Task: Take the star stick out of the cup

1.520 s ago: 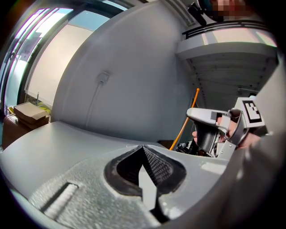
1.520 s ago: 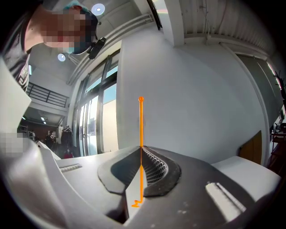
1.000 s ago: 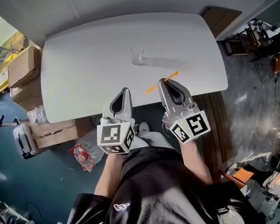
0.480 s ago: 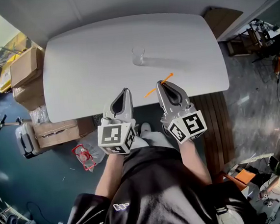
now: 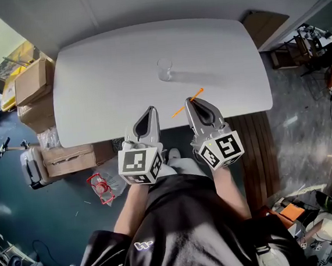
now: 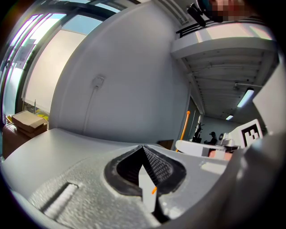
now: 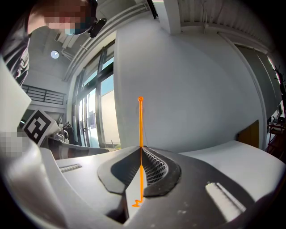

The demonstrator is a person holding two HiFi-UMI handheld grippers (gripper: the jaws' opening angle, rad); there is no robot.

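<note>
From the head view I see both grippers low at the near edge of the white table [image 5: 108, 76]. The right gripper [image 5: 191, 101] carries the orange star stick [image 5: 179, 108] crosswise at its tip. The stick slants over that near edge, out of the clear cup [image 5: 164, 69] and well apart from it. The cup stands upright near the middle of the table top. The left gripper [image 5: 150, 110] sits just beside the right one, its tip at the same edge.

The right gripper view gives me what the head view cannot: the jaws are pinched tight on the stick. It runs straight up from between the pads, with a small knob at its top end and a zigzag piece at its lower end.

The left gripper view shows its own jaws pressed together with nothing between them, and the stick as a thin orange line off to the right.

For moving, the table top lies bare all around the cup. Cardboard boxes [image 5: 30, 84] crowd the floor just off the table's left edge, and a wall runs along the far edge.
</note>
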